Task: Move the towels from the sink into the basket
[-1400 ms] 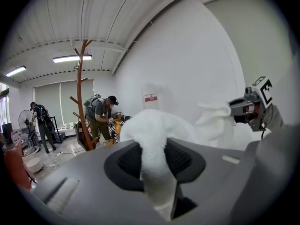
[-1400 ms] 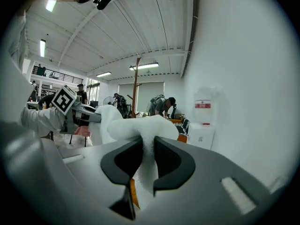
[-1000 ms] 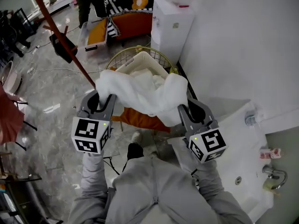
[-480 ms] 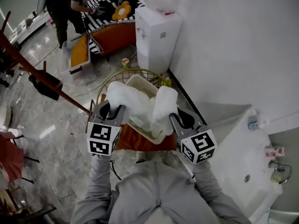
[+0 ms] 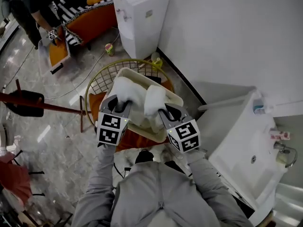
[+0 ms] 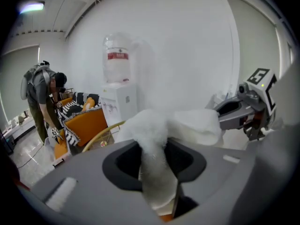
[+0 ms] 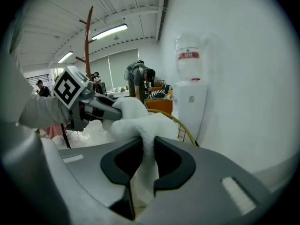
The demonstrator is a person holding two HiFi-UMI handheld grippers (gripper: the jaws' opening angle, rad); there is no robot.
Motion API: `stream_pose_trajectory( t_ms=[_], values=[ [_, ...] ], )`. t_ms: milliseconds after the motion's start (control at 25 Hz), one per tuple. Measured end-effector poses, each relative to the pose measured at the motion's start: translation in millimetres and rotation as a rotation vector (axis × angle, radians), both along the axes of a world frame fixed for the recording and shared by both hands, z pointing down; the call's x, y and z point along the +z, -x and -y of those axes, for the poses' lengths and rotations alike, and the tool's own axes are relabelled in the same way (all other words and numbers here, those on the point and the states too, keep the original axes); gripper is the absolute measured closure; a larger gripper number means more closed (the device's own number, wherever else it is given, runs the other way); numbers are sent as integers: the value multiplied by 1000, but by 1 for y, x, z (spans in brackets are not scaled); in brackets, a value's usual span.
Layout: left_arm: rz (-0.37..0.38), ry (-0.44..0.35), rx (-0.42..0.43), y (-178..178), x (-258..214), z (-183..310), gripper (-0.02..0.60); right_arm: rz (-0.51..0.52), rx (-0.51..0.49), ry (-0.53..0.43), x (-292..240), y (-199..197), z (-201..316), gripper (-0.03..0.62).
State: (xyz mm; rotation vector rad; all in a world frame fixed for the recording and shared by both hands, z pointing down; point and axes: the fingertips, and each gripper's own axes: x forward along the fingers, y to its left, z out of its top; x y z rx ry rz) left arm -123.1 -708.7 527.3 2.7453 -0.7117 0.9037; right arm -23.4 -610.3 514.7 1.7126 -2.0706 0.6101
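There was one white towel [image 5: 130,90] in hand, two grippers, one wire basket [image 5: 101,82] and one sink [image 5: 246,148]. The towel was stretched between the two grippers and hung right over the basket's open top, sagging into the white liner. More white cloth lay inside the basket, but how many pieces it made could not be counted.

The left gripper [image 5: 120,104] stood over the near-left rim of the basket. Its jaws were slightly apart and clamped on a thick fold of the towel, which filled the gap and spilled over their tips. The right gripper [image 5: 164,111] stood over the basket's near-right rim, its jaws nearly together and pinching a thinner fold of the same towel.

The sink lay well to the right of the basket, against the wall. One white water dispenser [image 5: 139,13] stood just beyond the basket, and one person [image 6: 44,102] bent over an orange sofa [image 5: 90,20] farther beyond it, to the left.
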Motion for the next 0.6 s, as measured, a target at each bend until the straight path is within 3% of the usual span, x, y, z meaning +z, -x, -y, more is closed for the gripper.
stream_pose_trajectory(
  t_ms=[200, 320, 400, 520, 600],
  values=[
    [55, 112, 54, -18, 41, -6, 366, -52, 13, 146, 57, -7, -4, 533],
    [62, 149, 62, -24, 58, -4, 317, -65, 4, 195, 83, -11, -5, 529],
    [56, 142, 59, -27, 62, 0, 299, -50, -1, 212, 90, -11, -3, 497],
    [73, 142, 67, -25, 68, 1, 281, -38, 5, 224, 96, -12, -3, 402],
    [82, 141, 69, -25, 68, 1, 272, -36, 15, 223, 97, -14, -4, 395]
  ],
)
